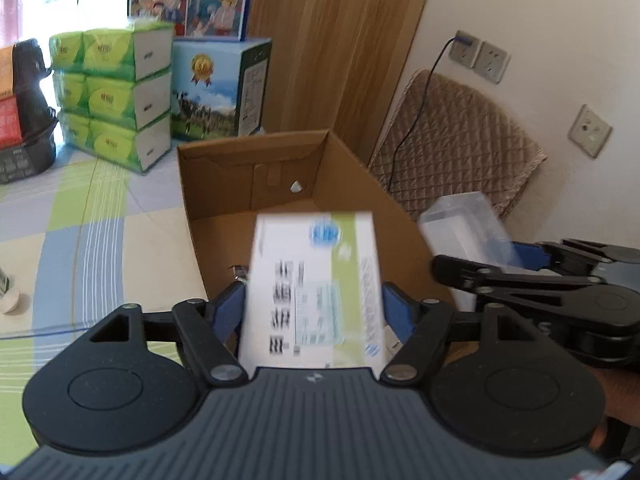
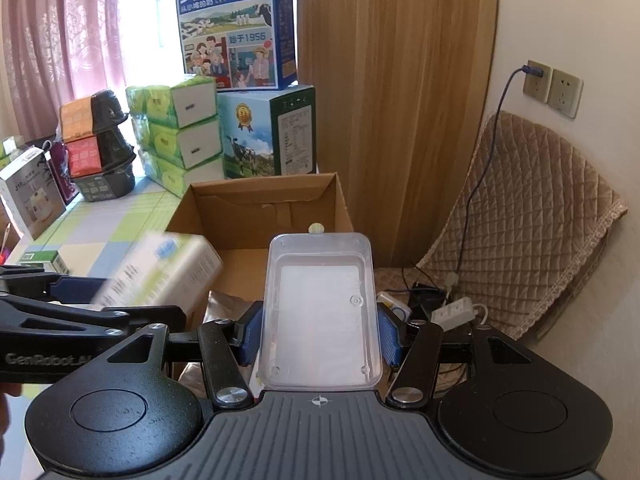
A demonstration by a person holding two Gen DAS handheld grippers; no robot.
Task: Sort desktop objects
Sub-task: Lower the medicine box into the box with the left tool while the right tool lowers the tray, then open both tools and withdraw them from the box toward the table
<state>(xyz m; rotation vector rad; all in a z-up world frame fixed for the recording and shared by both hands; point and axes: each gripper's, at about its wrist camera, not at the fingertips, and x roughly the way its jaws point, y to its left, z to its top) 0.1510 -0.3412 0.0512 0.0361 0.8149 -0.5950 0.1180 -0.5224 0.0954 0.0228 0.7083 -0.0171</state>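
The left gripper has its jaws clamped on a white-green carton (print blurred); the right gripper grips a clear plastic tray, both above the open cardboard box ahead.

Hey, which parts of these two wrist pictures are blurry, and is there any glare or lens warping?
Left wrist view: the white and green carton held in the left tool is motion-smeared, its print unreadable; the window at top left is blown out. Right wrist view: the clear plastic case in the right tool is sharp, the carton blurred. Both views bend edges and darken the corners.
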